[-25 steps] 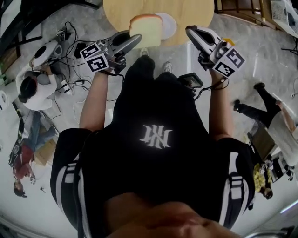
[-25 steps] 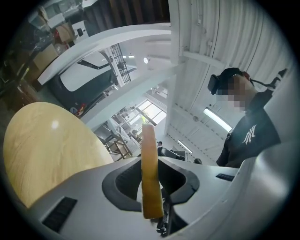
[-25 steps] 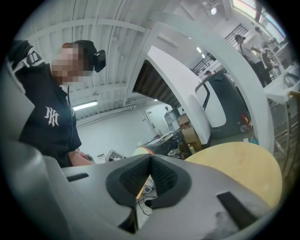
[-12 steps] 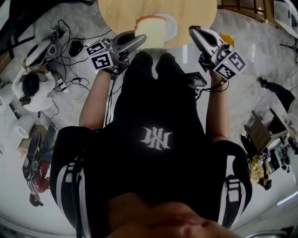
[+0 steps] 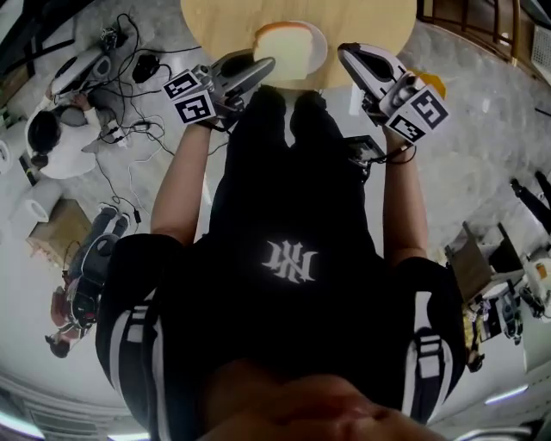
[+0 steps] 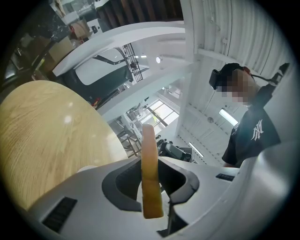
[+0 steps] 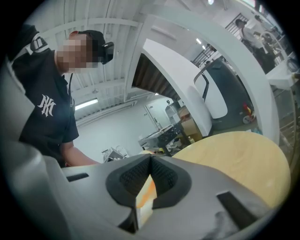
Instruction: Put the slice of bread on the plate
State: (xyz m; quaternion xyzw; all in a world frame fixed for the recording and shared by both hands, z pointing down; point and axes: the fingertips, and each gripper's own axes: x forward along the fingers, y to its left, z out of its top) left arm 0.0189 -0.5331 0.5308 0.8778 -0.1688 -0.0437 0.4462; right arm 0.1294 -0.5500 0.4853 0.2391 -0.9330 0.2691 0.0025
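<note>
Wooden table [image 5: 379, 26]: round and pale, it lies ahead of both grippers, just past their jaws.
Plate [image 5: 322, 45]: white, on the table just ahead of the left gripper's tips and to the left of the right gripper.
Left gripper [image 5: 258, 69]: its jaws press on the bread slice [image 5: 288, 50], pinching it near one edge. In the left gripper view the slice runs edge-on between the pads.
Bread position: it reaches forward from the left jaws over the plate, broad face up toward us. We cannot tell whether it touches the plate.
Right gripper [image 5: 347, 54]: its jaws are closed together with nothing between them. It hangs just beside the plate, on the far side from the left gripper.
Step, as we judge it: setting down and letting go are not yet done.
Risk, drop: if released while tilted, the slice may land half across the rim.
Risk, tear: soft bread pinched at one edge could sag or rip.
Risk, nudge: either gripper brushing the rim could slide the plate.
</note>
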